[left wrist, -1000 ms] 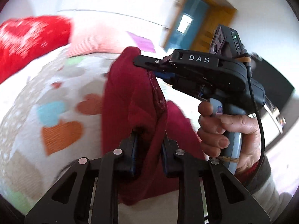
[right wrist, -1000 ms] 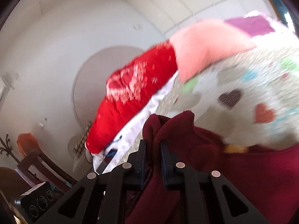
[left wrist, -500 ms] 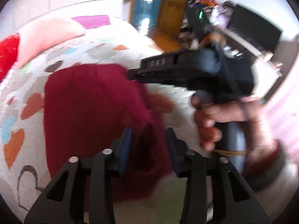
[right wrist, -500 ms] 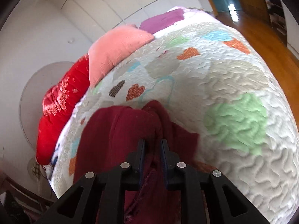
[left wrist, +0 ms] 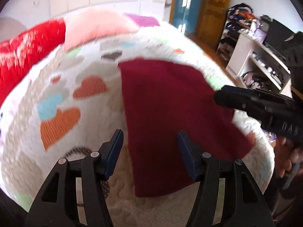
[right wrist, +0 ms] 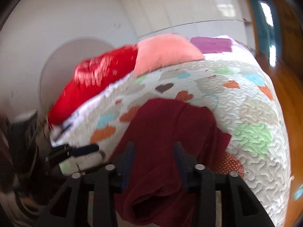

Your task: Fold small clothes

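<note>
A dark red garment (left wrist: 166,113) lies spread on the heart-patterned quilt (left wrist: 62,117). My left gripper (left wrist: 150,147) hovers over its near left edge. Its jaws are opening, and the cloth lies under the gap with neither pad touching it. In the same view my right gripper (left wrist: 219,96), held by a hand (left wrist: 284,155), reaches in at the garment's right edge. In the right wrist view the garment (right wrist: 170,124) bunches up between the opening jaws of my right gripper (right wrist: 154,158), slack and not pinched. One finger (right wrist: 85,149) of the left gripper shows blurred at the left.
A red pillow (left wrist: 24,53), a pink pillow (left wrist: 94,26) and a purple cloth (left wrist: 142,19) lie at the far end of the bed. White shelves (left wrist: 265,64) with clutter and a wooden door (left wrist: 214,11) stand to the right. A red dotted cloth (right wrist: 231,162) peeks out beside the garment.
Both grippers were shut on the raised garment and have since widened and let it go. The garment has come down flat onto the quilt. The right gripper has swung out to the garment's right edge.
</note>
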### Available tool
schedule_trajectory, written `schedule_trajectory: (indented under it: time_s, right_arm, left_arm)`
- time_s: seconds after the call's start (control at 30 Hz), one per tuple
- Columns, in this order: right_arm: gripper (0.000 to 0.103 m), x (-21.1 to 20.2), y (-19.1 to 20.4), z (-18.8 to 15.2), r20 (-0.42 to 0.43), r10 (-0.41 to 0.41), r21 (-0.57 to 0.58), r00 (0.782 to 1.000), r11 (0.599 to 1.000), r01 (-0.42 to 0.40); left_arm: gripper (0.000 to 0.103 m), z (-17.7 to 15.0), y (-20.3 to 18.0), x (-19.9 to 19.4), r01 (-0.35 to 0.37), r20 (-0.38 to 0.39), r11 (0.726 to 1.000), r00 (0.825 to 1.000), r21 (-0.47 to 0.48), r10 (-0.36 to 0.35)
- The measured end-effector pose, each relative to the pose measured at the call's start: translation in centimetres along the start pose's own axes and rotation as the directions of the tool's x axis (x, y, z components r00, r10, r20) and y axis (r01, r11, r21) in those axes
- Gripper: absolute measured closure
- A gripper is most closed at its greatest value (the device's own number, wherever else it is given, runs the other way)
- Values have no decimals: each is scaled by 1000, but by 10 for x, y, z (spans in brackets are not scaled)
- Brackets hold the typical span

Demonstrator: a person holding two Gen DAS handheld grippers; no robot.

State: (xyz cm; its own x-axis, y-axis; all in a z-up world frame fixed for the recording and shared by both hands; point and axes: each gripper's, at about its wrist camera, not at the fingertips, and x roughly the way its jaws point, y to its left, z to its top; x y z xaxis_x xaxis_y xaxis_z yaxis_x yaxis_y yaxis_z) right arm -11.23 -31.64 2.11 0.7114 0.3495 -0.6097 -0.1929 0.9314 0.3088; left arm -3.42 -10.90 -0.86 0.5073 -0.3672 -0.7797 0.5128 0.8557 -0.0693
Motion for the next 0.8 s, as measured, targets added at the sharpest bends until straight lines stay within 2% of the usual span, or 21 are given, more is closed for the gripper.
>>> schedule_trajectory:
  time_s: [0.07,0.13,0.23,0.37,0.47,0.67,0.8]
  right_arm:
    - [72,17,4,-13,-73,-70,-44,995,997,67]
    - [75,27,2,-33,-120,-159,-97,980,984,148]
    - [79,24,-6,-54,-112,-214,-119,970,972,201]
    - [78,12,-14,-54,-101,-216,-56,971,976,211]
    - [78,-4,-14,-47,-73,-161,-6,984,987,161]
    - [77,-9,5,-39,-17,-156,-41,988,987,156]
    - [77,5,2,-44,-43,-182,-29,982,983,181]
  left_arm:
    - [44,-6,-1,11,19,-27,1000,999,-8,-19]
    - [43,-15,-6,9,31,-34,1000,999,-4,-31]
    - [42,-20,-12,8,8,-20,1000,1000,20,-7]
    - [42,-17,-11,-2,13,-11,1000,1000,-5,-13]
    - [42,-14,-7,-7,-10,12,1000,1000,-14,10]
    - [42,-12,-11,-7,-36,25,999,999,-26,37]
    - [42,-12,-13,-4,-43,28,998,999,-36,44]
